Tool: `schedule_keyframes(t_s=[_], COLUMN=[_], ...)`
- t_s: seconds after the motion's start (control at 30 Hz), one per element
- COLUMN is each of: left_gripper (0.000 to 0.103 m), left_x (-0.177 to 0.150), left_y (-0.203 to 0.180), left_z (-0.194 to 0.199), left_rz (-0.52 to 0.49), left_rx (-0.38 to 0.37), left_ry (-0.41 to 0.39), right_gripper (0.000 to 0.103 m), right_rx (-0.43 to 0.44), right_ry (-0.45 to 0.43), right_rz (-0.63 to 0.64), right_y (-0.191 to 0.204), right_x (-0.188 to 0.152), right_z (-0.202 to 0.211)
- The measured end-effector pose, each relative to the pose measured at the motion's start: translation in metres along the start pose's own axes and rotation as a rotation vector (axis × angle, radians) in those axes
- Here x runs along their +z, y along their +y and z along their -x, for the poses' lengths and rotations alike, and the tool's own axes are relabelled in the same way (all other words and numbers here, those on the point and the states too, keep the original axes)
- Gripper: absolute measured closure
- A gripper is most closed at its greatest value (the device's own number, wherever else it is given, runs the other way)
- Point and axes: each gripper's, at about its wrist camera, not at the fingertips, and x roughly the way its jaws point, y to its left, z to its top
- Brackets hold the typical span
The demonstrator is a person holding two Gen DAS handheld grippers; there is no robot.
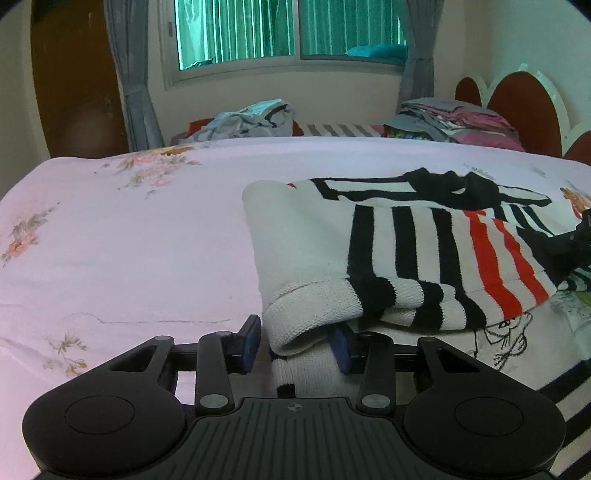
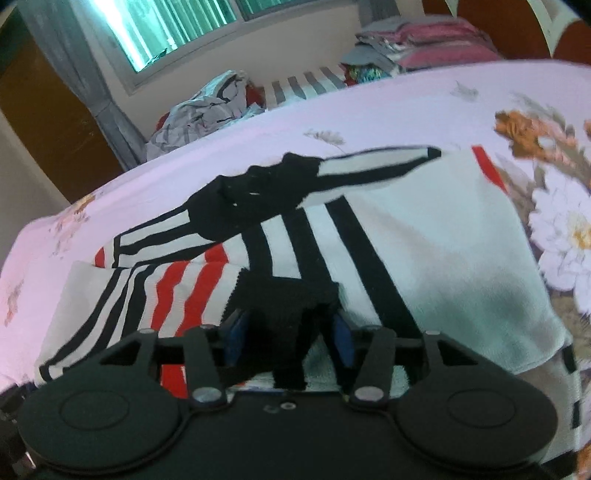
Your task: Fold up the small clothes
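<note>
Two grippers at the hem of a striped sweater on the bed.

My left gripper stood partly open around the white ribbed cuff, pads not clearly pressing; my right gripper stood likewise about a black knit edge. The sweater lay folded over on the floral bedsheet; beyond, a heap of clothes under the window.

text: none readable | labels, brands, numbers: none | only mark: small crosshair sign moulded on the left tool body | drawing on the cloth by the sweater carried no letters
</note>
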Motion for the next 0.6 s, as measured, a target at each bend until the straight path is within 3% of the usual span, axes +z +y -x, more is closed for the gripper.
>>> schedule_keyframes(t_s=[0.03,0.07,0.1,0.2,0.4,0.6], left_gripper=[0.062,0.062,0.062,0.062,0.062,0.062], left_x=[0.0,0.001,0.001,0.002,0.002,0.001], left_y=[-0.001,-0.001,-0.001,-0.002,-0.001,0.002], left_z=[0.0,0.0,0.0,-0.001,-0.001,0.002], left_rz=[-0.001,-0.003,-0.005,-0.002,0.001,0.019], left_rx=[0.001,0.002,0.003,0.004,0.009,0.014], left_ry=[0.002,0.001,0.001,0.0,-0.004,-0.015], right_gripper=[0.068,0.084,0.092,0.095,0.096,0.096], right_rx=[0.004,0.019,0.035,0.03,-0.051,-0.098], right_ry=[-0.007,-0.006,0.0,-0.018,-0.15,-0.142], right_rz=[0.004,0.006,0.009,0.087,0.23,0.202], right_y=[0.001,0.003,0.005,0.017,0.025,0.006], right_x=[0.001,0.002,0.003,0.005,0.015,0.017], right_z=[0.0,-0.001,-0.002,0.003,0.025,0.02])
